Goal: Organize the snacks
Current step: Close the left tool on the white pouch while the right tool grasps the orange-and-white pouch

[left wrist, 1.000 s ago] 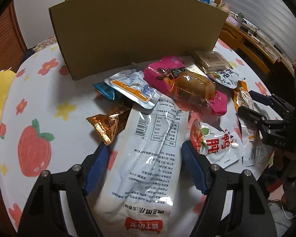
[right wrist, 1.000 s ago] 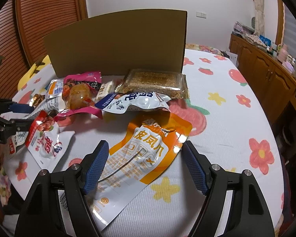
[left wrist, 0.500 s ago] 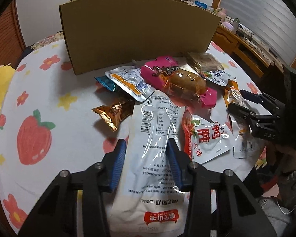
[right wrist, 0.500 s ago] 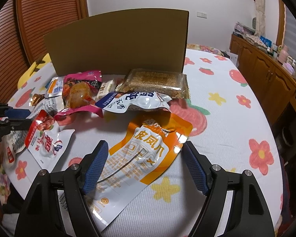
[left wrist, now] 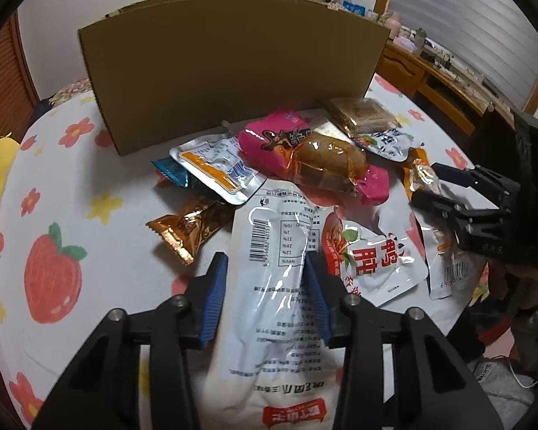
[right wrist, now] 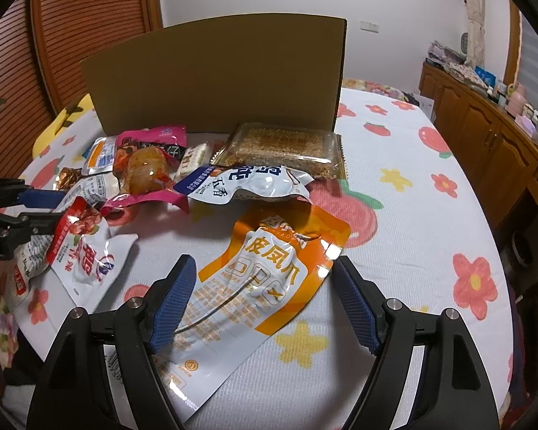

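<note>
Gripping barcode-printed white pouch point(left wrist: 279, 286): left fingers point(left wrist: 217, 286) | closing around orange 皮凤爪 pouch point(right wrist: 265, 279): right fingers point(right wrist: 172, 301)

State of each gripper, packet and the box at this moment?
left gripper: shut on long white packet.
right gripper: closing, pads not yet touching orange packet.
cardboard box: upright.
pink packet: lying flat, untouched.
</note>
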{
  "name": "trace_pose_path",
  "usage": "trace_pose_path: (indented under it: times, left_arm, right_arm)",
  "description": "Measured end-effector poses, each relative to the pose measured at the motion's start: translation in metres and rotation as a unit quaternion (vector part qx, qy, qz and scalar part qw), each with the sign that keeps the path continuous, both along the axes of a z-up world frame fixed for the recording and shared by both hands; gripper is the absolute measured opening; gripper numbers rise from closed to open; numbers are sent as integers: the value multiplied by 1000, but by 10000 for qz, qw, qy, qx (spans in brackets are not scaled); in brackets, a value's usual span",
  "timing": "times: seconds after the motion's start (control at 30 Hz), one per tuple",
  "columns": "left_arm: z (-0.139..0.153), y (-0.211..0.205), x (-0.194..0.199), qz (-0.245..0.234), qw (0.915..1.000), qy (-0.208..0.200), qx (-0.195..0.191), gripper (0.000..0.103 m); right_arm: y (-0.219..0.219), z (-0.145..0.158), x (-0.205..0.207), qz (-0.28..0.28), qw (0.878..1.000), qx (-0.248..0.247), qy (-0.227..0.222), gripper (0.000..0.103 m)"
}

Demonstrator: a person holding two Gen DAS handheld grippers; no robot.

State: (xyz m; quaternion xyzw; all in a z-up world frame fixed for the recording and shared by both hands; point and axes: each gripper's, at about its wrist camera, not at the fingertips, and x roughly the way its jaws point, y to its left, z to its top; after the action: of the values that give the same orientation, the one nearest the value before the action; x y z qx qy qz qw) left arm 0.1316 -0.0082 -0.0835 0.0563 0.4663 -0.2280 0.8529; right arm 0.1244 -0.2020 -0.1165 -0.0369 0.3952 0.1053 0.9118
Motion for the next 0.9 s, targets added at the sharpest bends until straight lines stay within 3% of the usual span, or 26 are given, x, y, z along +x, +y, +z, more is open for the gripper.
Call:
trace_pose_path:
  times: [0.1,0.27,0.9]
  left_arm:
    - [1,2,-5,56,9998,-162,101,38]
    - [4,10,-13,193,9994,-293,53,38]
    - [32,24,-41,436,9932,-1042,-284,38]
  right_arm:
    - [-11,3,1,-76,9999,154,-3,57]
    - [-22,6,1,-67,9989,453,89,50]
    - [-46,25,-17,-258,9981,491,-254,48]
